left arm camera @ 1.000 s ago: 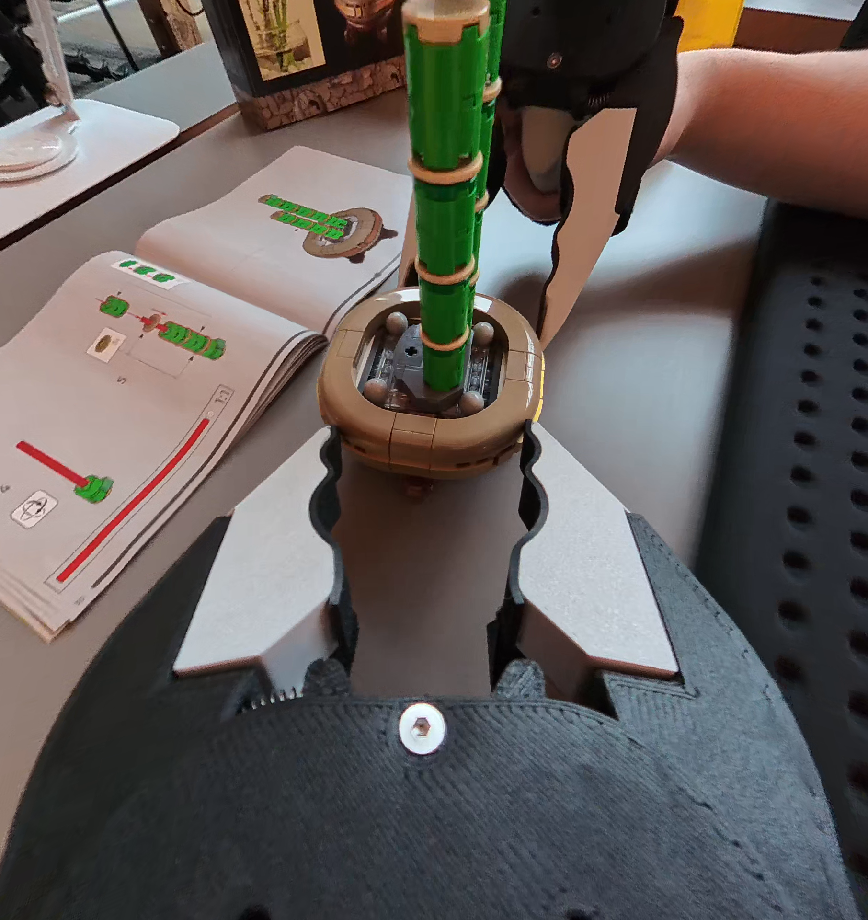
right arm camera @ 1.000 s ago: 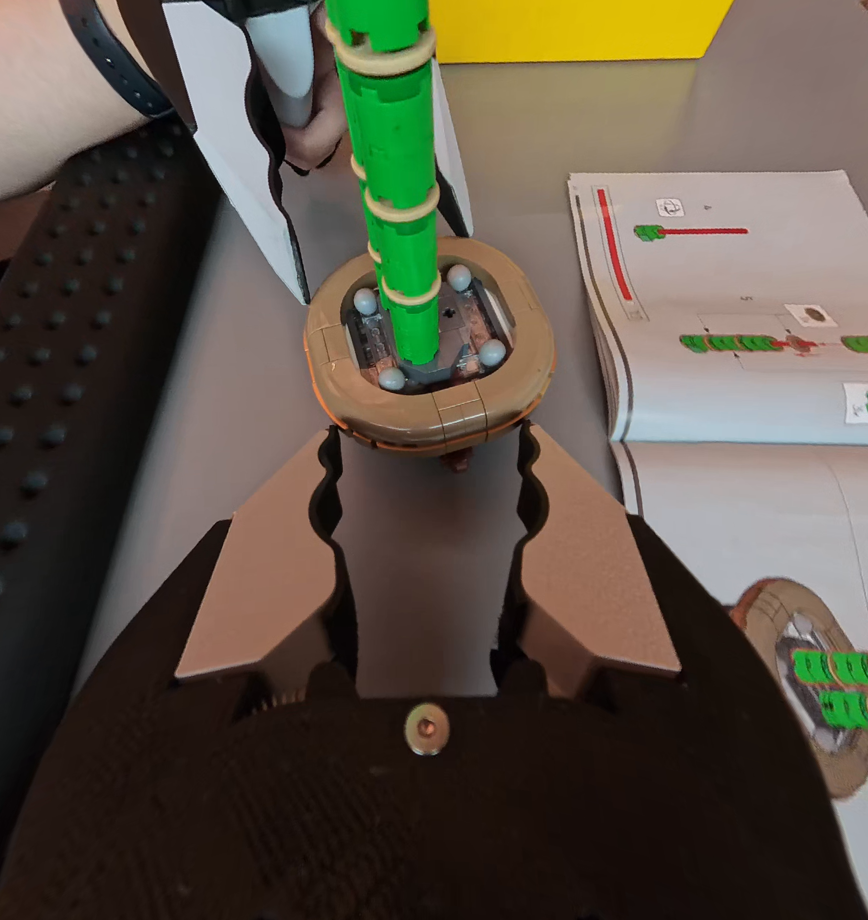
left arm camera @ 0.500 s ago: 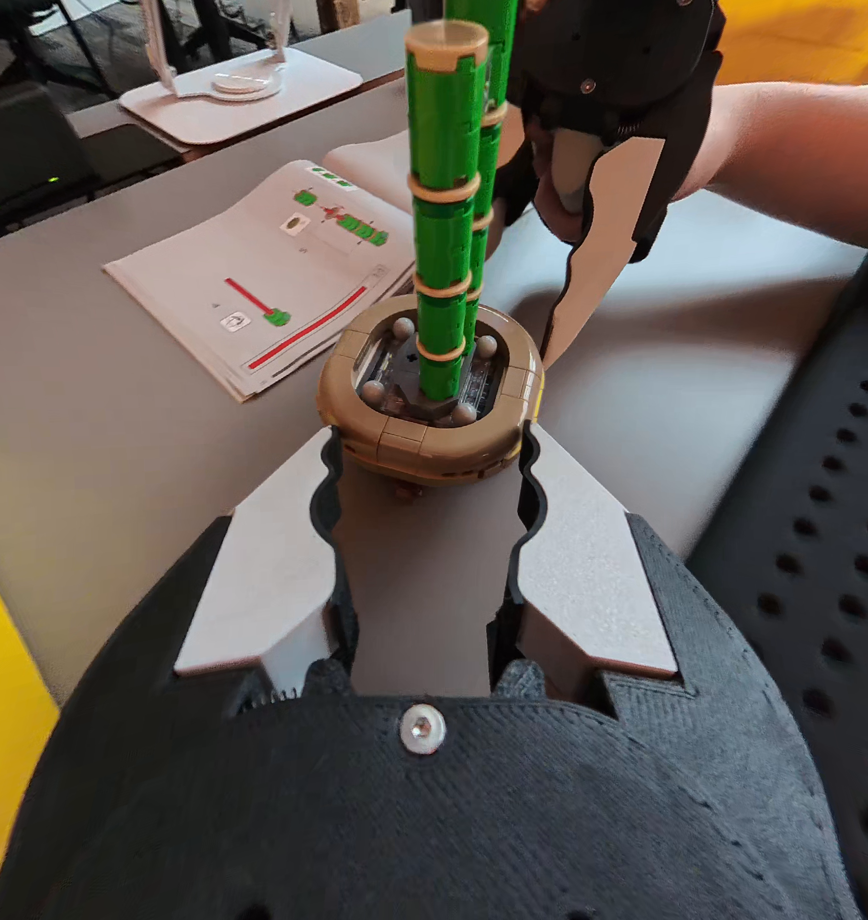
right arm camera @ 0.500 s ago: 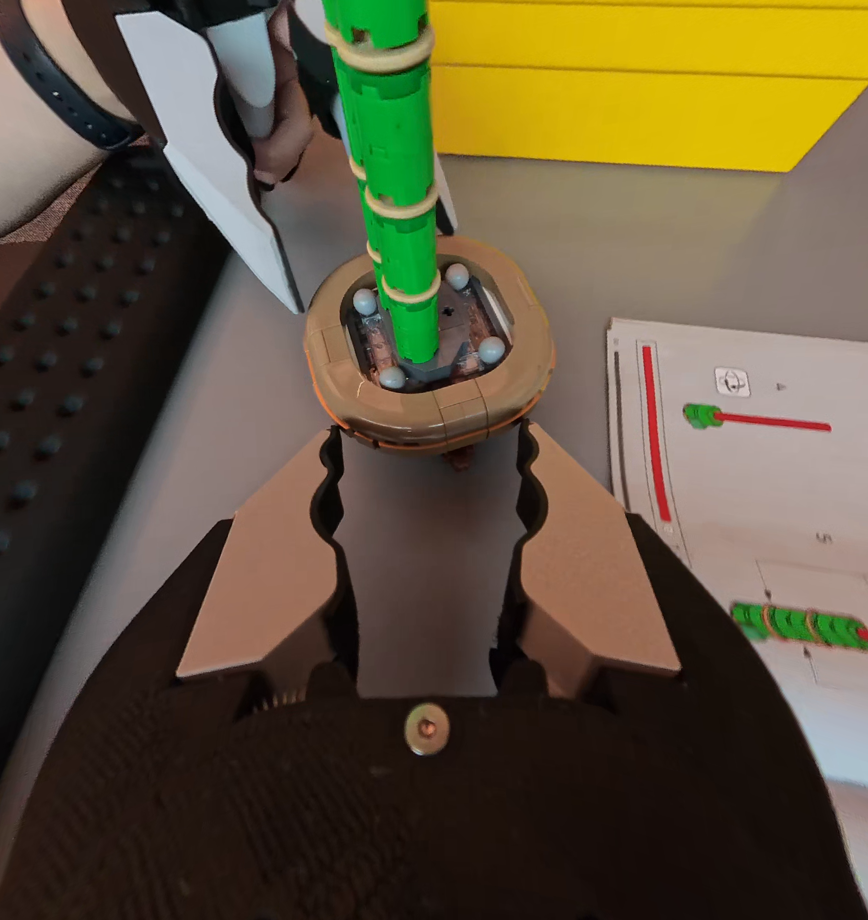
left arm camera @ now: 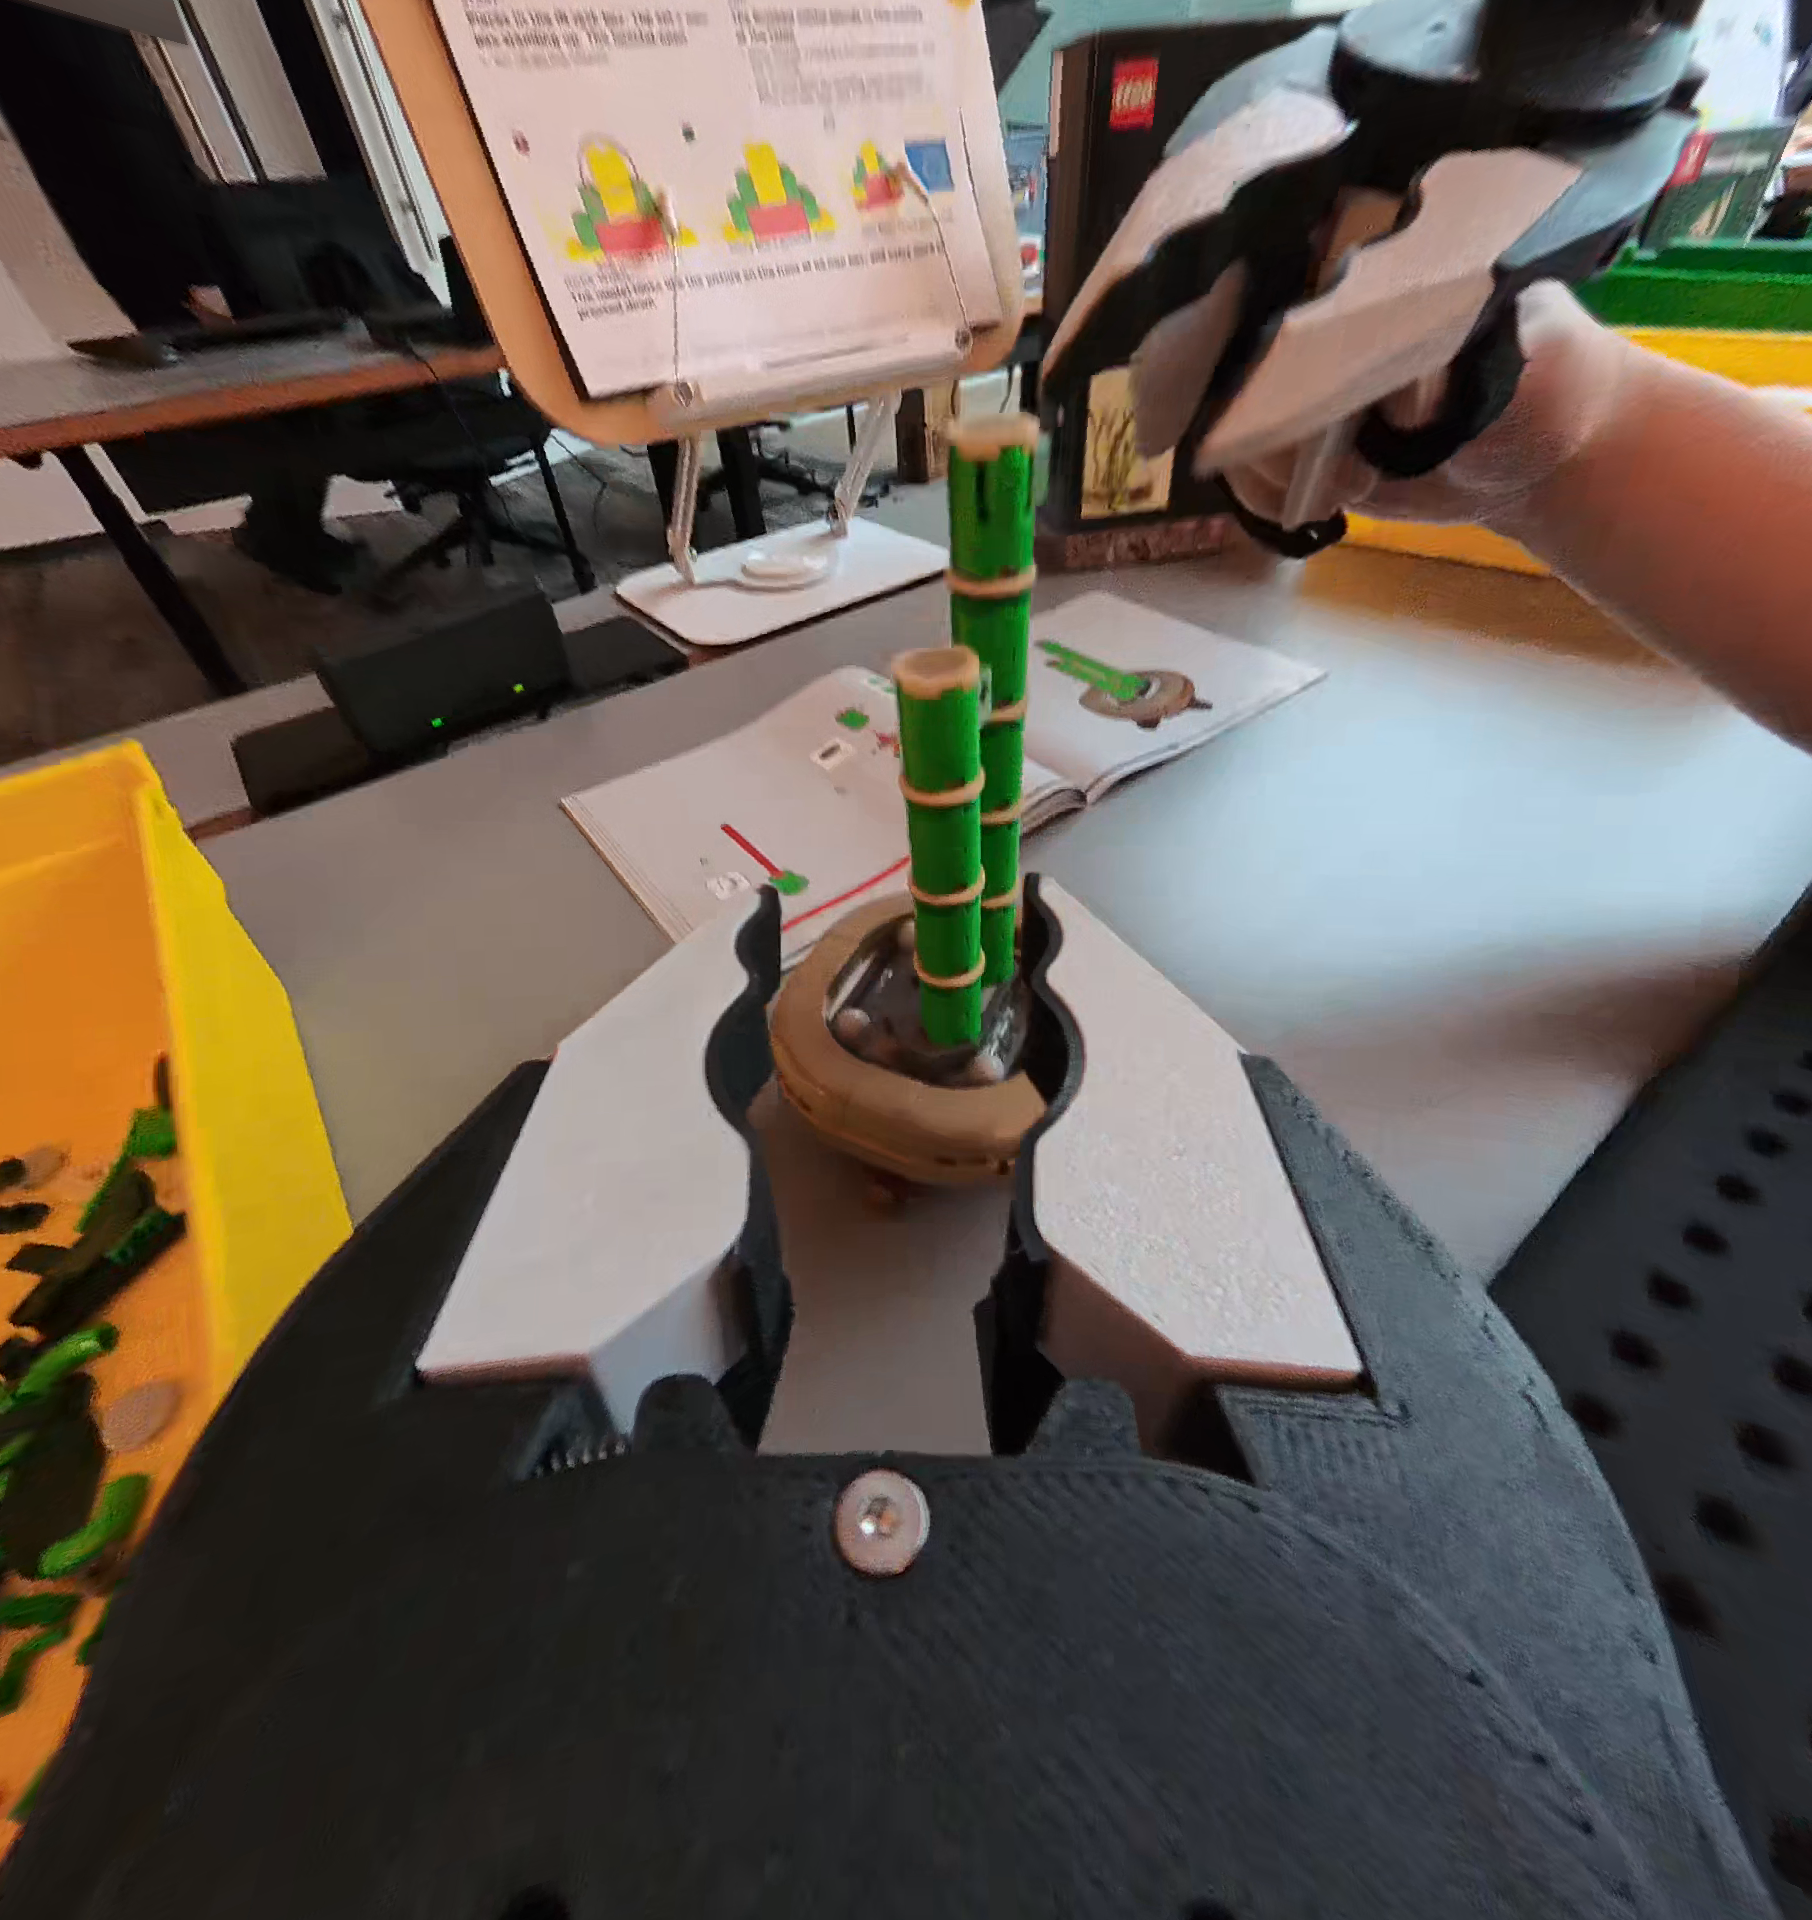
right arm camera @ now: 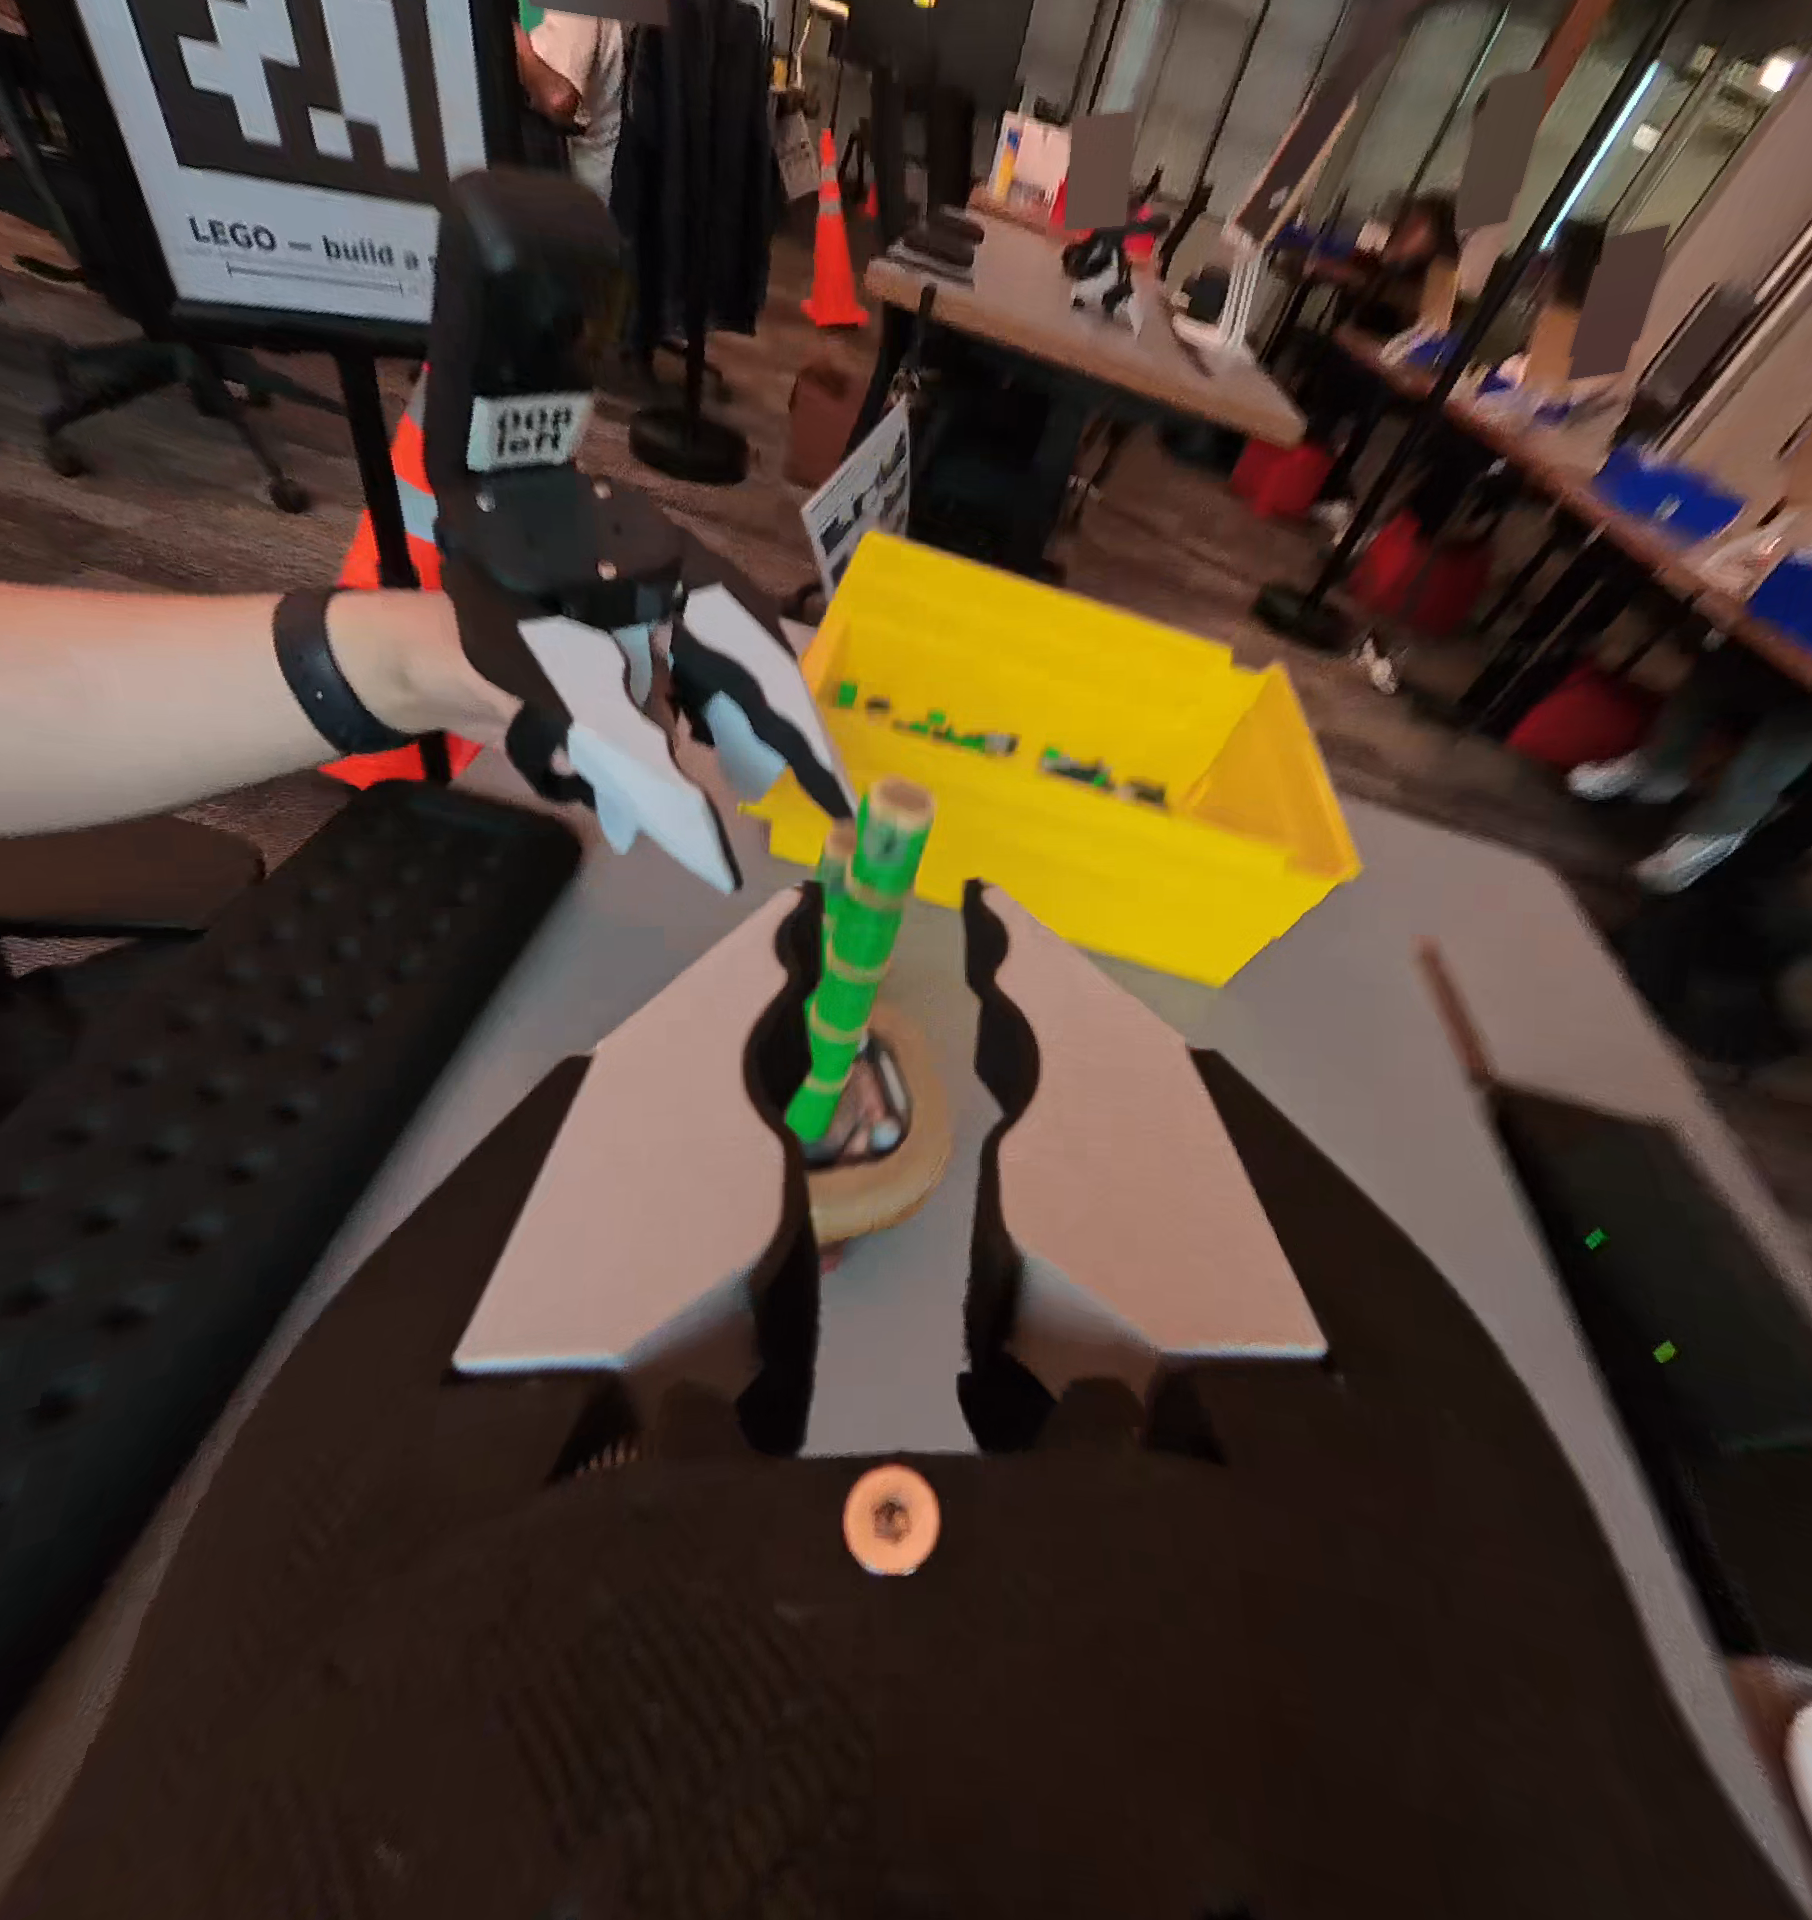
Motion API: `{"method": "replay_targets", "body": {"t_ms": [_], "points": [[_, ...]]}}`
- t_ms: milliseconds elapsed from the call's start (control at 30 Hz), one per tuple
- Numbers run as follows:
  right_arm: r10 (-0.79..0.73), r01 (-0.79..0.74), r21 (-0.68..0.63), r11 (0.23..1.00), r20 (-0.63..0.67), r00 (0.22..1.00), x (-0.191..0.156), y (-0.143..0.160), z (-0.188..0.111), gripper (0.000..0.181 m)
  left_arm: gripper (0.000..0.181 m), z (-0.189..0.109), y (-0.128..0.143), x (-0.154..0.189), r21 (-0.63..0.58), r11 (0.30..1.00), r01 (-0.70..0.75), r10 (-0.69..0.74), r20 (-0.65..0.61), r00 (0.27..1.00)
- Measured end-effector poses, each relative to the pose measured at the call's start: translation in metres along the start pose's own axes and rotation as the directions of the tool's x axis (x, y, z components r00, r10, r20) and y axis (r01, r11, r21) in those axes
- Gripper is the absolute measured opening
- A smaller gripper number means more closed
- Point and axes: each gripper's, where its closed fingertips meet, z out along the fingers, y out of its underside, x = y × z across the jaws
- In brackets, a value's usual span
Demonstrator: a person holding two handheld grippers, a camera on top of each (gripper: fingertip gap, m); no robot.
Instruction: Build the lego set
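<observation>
A grey table [left arm camera: 1401, 852] fills the middle of both wrist views, with a black perforated mat [left arm camera: 1733, 1247] along the right edge of the left view. A yellow plastic bin [left arm camera: 102, 1039] of loose green and dark bricks sits at the left edge there, and shows again above centre in the right view. An open instruction booklet [left arm camera: 840, 790] lies above centre of the left view.

Centre frame stands the round tan Lego pot [left arm camera: 881, 1101] on the table, with two upright green bamboo stalks [left arm camera: 941, 862] ringed in tan.

The left gripper [left arm camera: 897, 925] is open, its grey fingers flanking the pot's rim; I cannot tell whether they touch. The right gripper [right arm camera: 886, 904] is also open, with the stalks seen between its tips. In the left view it hangs in the upper right, empty.
</observation>
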Motion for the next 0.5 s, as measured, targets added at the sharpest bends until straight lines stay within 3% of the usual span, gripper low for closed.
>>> {"method": "replay_targets", "body": {"t_ms": [133,333,500], "points": [[0.054,-0.053,-0.014,0.999,0.081,0.995,0.002,-0.032,0.014,0.008,0.038,0.003,-0.024,-0.001,0.033,0.999,0.022,-0.022,-0.013,1.0],[0.202,-0.197,-0.046,0.979,0.16,0.966,0.001,-0.022,0.035,0.0,0.033,0.01,-0.031,-0.001,0.035,0.999,0.015,-0.015,-0.001,1.0],[0.203,-0.192,-0.083,0.978,0.157,0.967,-0.001,-0.007,0.037,0.0,0.032,0.009,-0.025,-0.003,0.031,0.999,0.034,-0.034,-0.002,0.999]]}}
